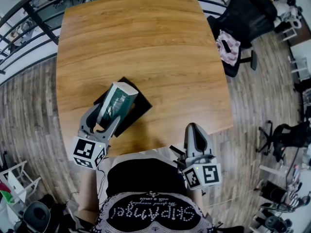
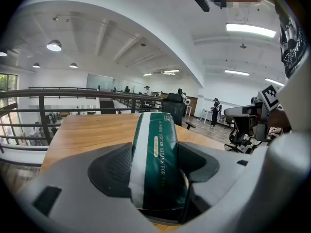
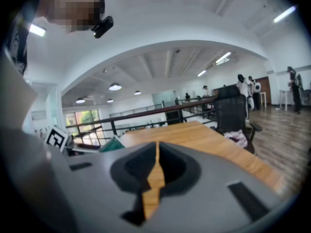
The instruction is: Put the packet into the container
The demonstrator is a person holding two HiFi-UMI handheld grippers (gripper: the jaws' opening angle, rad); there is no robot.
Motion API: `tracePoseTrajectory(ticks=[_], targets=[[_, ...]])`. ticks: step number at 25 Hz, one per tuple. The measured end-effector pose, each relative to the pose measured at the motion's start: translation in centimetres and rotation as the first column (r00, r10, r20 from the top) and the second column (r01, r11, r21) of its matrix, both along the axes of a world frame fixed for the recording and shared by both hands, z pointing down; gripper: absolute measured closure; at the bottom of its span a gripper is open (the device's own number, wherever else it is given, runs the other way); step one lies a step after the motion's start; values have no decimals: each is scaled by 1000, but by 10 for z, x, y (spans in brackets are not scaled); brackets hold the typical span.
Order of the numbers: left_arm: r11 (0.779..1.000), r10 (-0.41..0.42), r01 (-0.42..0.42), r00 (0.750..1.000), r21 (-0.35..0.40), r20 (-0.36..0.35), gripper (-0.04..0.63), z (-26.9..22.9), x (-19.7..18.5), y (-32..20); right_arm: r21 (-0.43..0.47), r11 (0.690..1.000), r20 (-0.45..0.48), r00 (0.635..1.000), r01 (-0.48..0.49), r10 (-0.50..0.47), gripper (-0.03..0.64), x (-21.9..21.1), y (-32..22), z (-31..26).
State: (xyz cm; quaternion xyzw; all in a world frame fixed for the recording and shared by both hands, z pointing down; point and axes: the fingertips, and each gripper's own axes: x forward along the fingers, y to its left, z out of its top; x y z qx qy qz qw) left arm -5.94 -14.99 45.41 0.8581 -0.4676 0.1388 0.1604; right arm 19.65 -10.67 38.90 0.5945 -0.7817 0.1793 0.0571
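Grips the packet between the left gripper's jaws, over the counter's near left part; holds the right gripper closed and empty at the counter's near edge.

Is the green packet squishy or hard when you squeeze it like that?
Probably a bit squishy: the packet has rounded, puffy sides where the left gripper clamps it. It is likely light and fairly firm too, since it sticks out from the jaws without drooping. Its smooth-looking wrapper might be a little slippery, so a loose grip could let it slide.
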Motion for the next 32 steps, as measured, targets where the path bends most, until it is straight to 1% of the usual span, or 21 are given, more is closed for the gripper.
tracePoseTrajectory(ticks=[15,28,32], targets=[[999,41,-40,998,-13,47,276,14,11,2,3,1000,1,1000,-14,14,577,5,3,0],[997,62,-58,995,-47,80,276,33,14,5,2,1000,2,1000,-12,12,577,6,3,-2],[996,71,-66,992,-53,104,278,40,15,6,1,1000,0,1000,-9,9,577,5,3,-2]])
